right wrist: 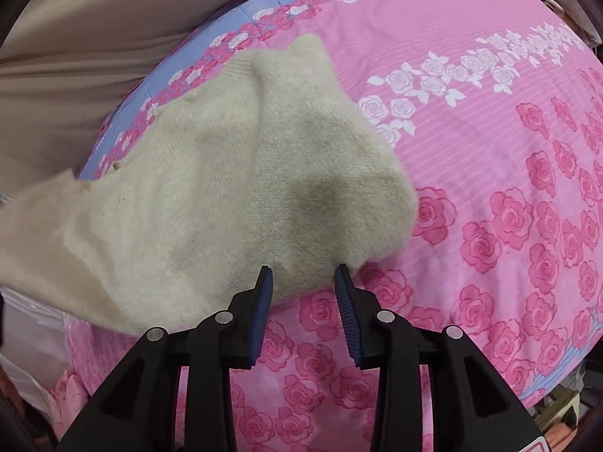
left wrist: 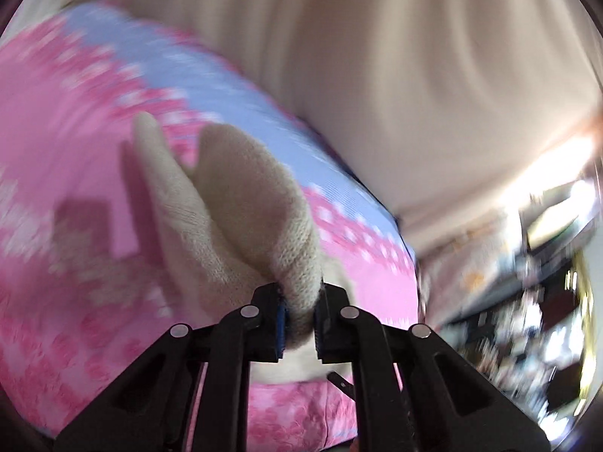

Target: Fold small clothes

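Surface: pink bedspread (right wrist: 471, 173) printed with roses, a pale blue band along its far edge; it serves as the landmark for all positions below.
Backdrop: beige curtain (left wrist: 395, 75) hangs beyond the blue band. Cluttered shelving (left wrist: 527, 282) shows past the bedspread's right end in the left wrist view, too blurred to itemise.
Garment: cream knit sweater (right wrist: 233, 173), small and fuzzy, lies mostly flat on the bedspread's left portion in the right wrist view. One part is doubled over the rest, with a visible fold edge running down its middle. A limb of the knit trails off toward the left border of that view.
Left gripper (left wrist: 299, 324): jaws drawn in narrow and clamped on a bunched fold of the sweater (left wrist: 241, 203). The knit rises from between the blue pads in two lobes, lifted clear of the bedspread (left wrist: 75, 150); a shadow lies on the pink cloth beneath. View heavily motion-blurred.
Right gripper (right wrist: 303, 278): jaws spread wide, nothing between them. Fingertips sit at the sweater's near hem, the left tip over the knit, the right tip at its corner edge. Contact with the cloth cannot be confirmed.
Garment relative to right gripper: directly ahead and to the left of the fingertips.
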Available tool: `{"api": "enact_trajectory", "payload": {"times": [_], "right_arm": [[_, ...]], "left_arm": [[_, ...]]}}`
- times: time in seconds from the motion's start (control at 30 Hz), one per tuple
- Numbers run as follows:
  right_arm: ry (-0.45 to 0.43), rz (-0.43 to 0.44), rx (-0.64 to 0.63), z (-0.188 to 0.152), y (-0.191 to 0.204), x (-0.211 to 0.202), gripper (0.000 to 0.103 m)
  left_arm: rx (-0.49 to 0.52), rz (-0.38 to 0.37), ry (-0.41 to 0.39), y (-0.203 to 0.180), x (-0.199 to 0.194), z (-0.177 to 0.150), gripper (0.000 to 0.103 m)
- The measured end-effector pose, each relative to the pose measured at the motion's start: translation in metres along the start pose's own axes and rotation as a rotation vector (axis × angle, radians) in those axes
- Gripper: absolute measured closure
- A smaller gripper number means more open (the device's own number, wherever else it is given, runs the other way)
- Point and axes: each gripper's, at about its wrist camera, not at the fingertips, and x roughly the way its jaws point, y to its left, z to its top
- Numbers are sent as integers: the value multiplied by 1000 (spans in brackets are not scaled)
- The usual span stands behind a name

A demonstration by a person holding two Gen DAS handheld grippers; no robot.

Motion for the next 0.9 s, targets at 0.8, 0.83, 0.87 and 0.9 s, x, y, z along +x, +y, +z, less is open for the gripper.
{"api": "enact_trajectory", "payload": {"times": [0.8, 0.83, 0.87, 0.9], "right_arm": [[24, 342, 29, 56, 32, -39, 33], [46, 359, 16, 63, 42, -33, 31], [65, 359, -1, 68, 52, -26, 30], [78, 335, -22, 72, 60, -19, 29]], "left_arm": [[387, 119, 338, -80, 91, -79, 23], [394, 110, 335, -77, 83, -76, 21], [388, 129, 316, -71, 74, -73, 20], [367, 154, 291, -62, 66, -69, 20]]}}
